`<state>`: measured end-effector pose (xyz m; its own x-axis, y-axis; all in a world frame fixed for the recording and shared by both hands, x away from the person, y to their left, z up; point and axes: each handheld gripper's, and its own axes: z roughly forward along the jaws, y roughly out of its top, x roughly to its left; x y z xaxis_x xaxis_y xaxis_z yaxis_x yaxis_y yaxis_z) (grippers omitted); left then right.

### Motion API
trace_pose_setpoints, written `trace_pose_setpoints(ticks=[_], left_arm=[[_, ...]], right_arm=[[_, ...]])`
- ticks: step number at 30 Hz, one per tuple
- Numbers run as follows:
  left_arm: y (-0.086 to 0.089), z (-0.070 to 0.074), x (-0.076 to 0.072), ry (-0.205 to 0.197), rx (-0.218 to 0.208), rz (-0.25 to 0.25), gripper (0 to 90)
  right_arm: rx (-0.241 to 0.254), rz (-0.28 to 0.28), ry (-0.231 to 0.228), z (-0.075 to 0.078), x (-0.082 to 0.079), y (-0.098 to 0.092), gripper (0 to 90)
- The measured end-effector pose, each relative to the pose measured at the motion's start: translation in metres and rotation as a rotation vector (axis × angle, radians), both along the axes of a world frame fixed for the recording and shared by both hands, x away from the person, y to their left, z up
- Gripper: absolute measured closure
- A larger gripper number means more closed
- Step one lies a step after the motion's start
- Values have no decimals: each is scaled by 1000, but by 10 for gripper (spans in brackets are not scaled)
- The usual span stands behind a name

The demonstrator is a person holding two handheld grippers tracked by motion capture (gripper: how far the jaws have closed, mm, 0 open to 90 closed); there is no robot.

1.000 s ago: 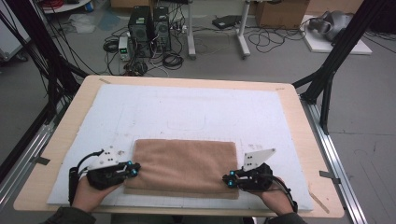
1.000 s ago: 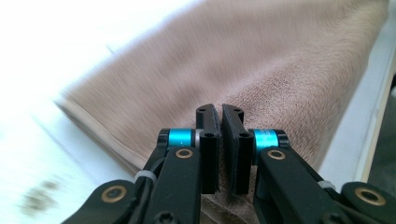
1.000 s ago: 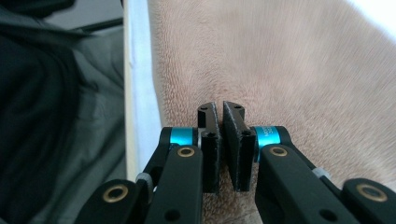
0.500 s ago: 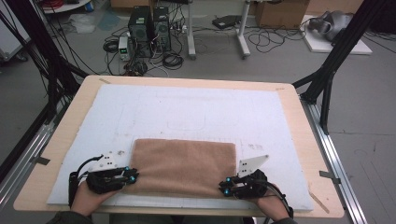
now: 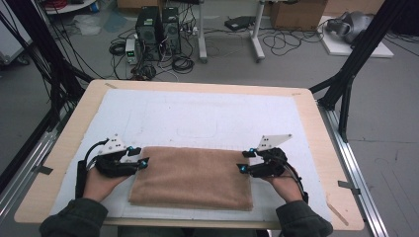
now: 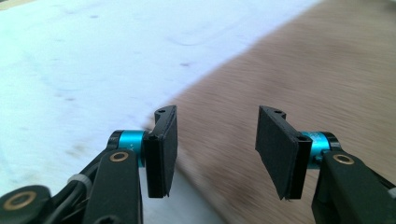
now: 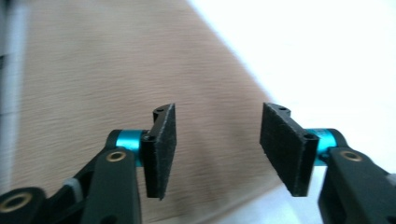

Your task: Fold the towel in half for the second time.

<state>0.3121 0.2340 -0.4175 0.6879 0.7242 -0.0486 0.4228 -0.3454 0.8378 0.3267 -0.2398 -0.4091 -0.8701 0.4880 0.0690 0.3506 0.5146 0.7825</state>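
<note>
Surface: a light wooden top, most of it under a white mat that reaches nearly to every edge.
Towel: tan-brown terry cloth, folded into a flat rectangle with its long sides parallel to the near edge of the surface; it lies on the mat at the middle of the near half, its near side close to the near edge. The weave shows fine ribs in the gripper views; the corners look soft and rounded.
Left hand-held gripper: at the towel's left short side, near its far-left corner, pointing inward. Its jaws have just been opening and stand apart, released, nothing pinched; in the left gripper view the towel's edge runs beneath the gap.
Right hand-held gripper: at the towel's right short side, near its far-right corner, pointing inward. Its jaws have just been opening, released, with cloth under them but not between the pads.
</note>
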Motion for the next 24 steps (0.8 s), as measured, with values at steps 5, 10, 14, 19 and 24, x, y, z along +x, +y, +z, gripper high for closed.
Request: trace_pose_setpoints(ticks=[5, 10, 14, 19, 24], left_arm=[[-2, -17, 25, 76, 4, 24, 487], [-3, -29, 33, 139, -22, 5, 508], [-7, -24, 27, 101, 16, -20, 749], [-6, -17, 26, 75, -30, 28, 805], [-10, -3, 43, 42, -78, 85, 806]], right_arm=[[0, -57, 39, -13, 20, -4, 398], [-44, -49, 75, -26, 28, 3, 370], [-37, -26, 121, -30, 31, 5, 598], [-26, 6, 129, -24, 33, 2, 761], [-52, -51, 73, -6, 45, 4, 766]])
